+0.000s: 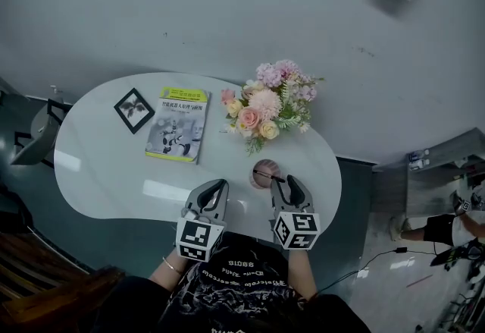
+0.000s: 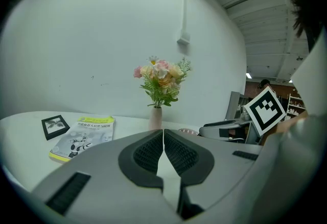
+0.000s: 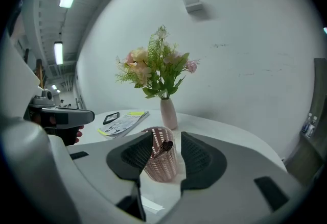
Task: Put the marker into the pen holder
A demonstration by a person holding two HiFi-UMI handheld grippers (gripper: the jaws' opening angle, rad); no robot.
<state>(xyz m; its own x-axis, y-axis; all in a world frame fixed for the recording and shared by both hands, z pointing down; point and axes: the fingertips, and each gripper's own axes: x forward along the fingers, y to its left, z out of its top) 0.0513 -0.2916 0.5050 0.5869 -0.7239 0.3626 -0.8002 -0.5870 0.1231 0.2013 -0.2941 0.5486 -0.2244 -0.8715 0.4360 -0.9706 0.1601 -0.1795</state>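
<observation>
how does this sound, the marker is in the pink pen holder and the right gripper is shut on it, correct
Not quite. The marker is in the pink pen holder, but the right gripper is open: the right gripper view shows its jaws apart on either side of the holder, clear of the marker.

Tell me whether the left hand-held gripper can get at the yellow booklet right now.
Probably yes: only table surface lies between the left hand-held gripper and the booklet, with nothing standing in the way.
</observation>
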